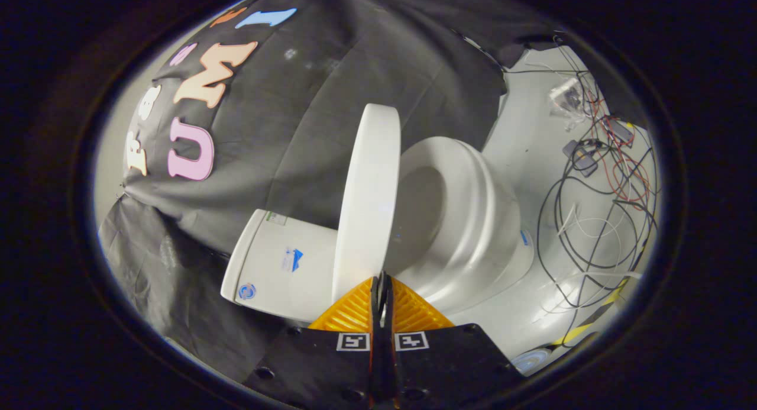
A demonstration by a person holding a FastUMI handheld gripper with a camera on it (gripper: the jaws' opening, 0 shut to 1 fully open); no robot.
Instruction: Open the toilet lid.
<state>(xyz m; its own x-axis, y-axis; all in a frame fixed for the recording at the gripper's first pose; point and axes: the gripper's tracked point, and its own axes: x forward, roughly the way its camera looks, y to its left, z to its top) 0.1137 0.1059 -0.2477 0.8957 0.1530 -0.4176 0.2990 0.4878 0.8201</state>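
My tool [381,283] has its two orange fingers [353,312] pressed together at the edge of the white toilet lid [368,197], which stands up from the toilet [467,220].

Hidden and unreadable parts around the toilet

The raised lid [368,203] hides part of the seat [467,191] and bowl behind it; the tool [381,289] covers the lid's lower edge (contact cannot be told), and the tank [278,268] stickers are too small to read.
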